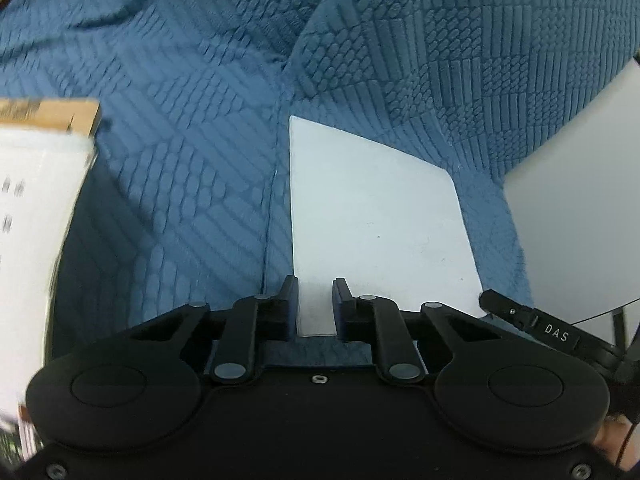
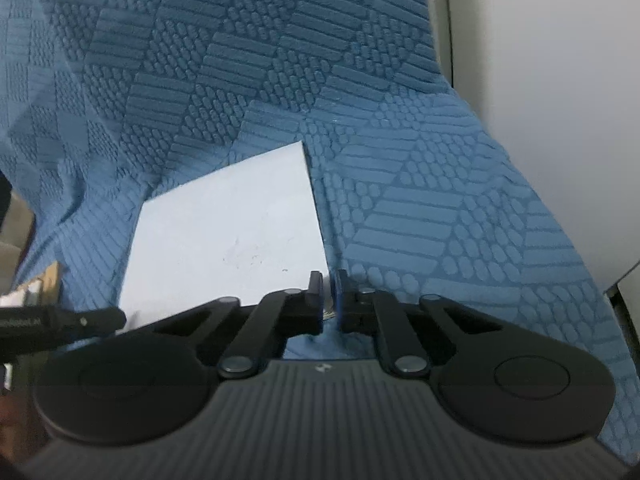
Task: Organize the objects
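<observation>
A flat white sheet lies on a blue textured cloth. My left gripper hovers over the sheet's near left corner, its jaws a little apart with nothing between them. In the right wrist view the same sheet lies on the cloth, and my right gripper is at the sheet's near right corner. Its jaws are almost together with a thin gap; whether they pinch the sheet's edge is not clear.
A white box with a brown cardboard end stands at the left. A pale surface lies at the right edge of the cloth. The other gripper's tip shows at lower right. A white wall or panel borders the cloth.
</observation>
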`<state>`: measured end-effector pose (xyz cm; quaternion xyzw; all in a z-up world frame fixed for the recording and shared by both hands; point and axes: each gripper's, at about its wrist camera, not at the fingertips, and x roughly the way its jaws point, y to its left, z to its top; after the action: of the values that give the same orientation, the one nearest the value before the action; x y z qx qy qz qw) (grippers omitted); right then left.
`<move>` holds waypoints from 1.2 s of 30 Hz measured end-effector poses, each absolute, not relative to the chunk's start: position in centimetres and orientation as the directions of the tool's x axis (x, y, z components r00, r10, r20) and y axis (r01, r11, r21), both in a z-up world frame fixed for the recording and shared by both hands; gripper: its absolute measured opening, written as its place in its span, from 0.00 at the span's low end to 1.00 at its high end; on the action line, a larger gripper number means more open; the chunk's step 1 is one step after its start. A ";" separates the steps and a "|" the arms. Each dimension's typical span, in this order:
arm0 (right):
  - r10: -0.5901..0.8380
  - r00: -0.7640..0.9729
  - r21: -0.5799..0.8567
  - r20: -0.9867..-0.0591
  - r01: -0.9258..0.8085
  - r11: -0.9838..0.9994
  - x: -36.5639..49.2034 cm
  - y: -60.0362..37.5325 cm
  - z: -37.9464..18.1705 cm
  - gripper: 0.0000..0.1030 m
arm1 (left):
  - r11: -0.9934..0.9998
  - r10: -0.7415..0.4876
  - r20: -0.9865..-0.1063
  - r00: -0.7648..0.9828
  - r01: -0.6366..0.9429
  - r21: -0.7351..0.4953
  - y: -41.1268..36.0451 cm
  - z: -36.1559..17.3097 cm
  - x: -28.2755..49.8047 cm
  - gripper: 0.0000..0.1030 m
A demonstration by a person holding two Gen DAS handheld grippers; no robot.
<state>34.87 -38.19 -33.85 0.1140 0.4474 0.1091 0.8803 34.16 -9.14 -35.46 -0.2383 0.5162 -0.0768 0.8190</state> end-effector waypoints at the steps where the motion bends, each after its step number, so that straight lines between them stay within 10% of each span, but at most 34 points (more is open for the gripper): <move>1: 0.300 0.574 0.306 -0.762 -0.090 0.948 34.7 -38.4 -33.7 0.07 | 0.865 -0.387 -0.807 0.447 -0.129 -0.486 -8.9 -35.5 33.9 0.13; 24: 0.390 0.544 0.443 -0.743 -0.038 0.896 28.6 -37.5 -32.1 0.07 | 0.863 -0.433 -0.779 0.455 -0.042 -0.504 -9.3 -33.0 30.4 0.18; 30: 0.362 0.584 0.418 -0.727 -0.042 0.907 31.7 -36.3 -32.3 0.39 | 0.877 -0.414 -0.789 0.453 -0.035 -0.480 -9.5 -34.1 32.3 0.23; 36: 0.325 0.571 0.327 -0.754 -0.104 0.939 35.0 -36.8 -33.7 0.39 | 0.873 -0.420 -0.791 0.444 -0.042 -0.486 -10.1 -35.8 32.9 0.29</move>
<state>34.97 -36.81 -33.73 0.1239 0.4469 0.1222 0.8775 32.93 -10.08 -35.82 -0.2245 0.5143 -0.1151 0.8196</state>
